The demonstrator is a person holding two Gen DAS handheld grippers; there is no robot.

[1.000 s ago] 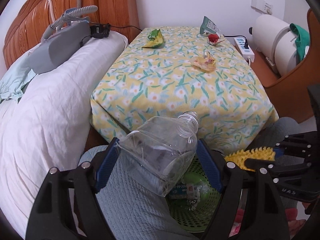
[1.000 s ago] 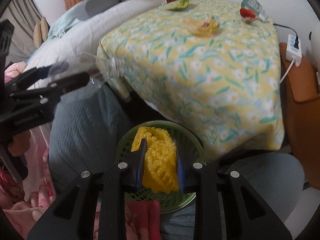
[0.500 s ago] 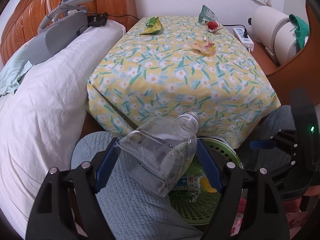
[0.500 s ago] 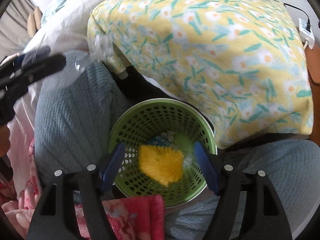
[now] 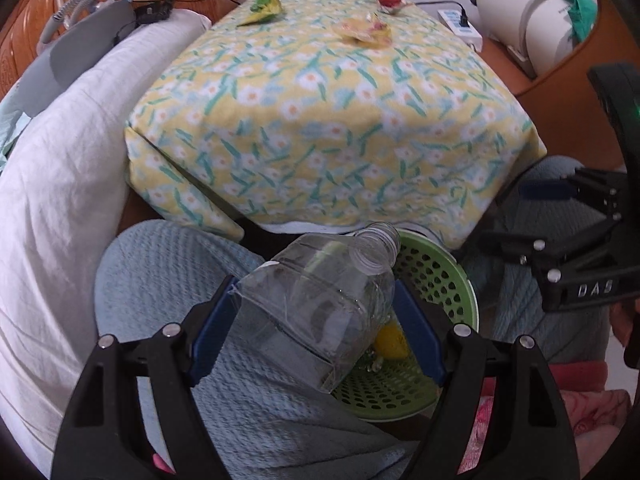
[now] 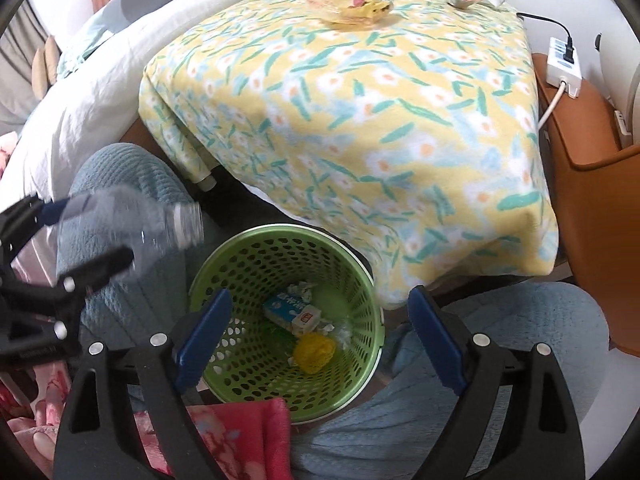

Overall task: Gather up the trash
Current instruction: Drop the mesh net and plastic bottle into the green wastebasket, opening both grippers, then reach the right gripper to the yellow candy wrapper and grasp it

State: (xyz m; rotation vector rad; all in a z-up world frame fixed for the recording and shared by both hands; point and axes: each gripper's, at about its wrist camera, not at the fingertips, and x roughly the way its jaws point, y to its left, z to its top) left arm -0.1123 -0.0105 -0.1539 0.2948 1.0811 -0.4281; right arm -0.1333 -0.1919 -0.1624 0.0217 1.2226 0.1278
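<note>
Holding a clear bottle low in the frame beside the green bin, the left gripper risks dropping it outside the rim, while the right gripper, jaws just opened wide and empty, hovers over the bin.

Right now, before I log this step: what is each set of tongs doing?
Left tongs: closed on the clear plastic bottle.
Right tongs: open, jaws just opened, nothing between them; the yellow mesh lies in the green basket.
</note>
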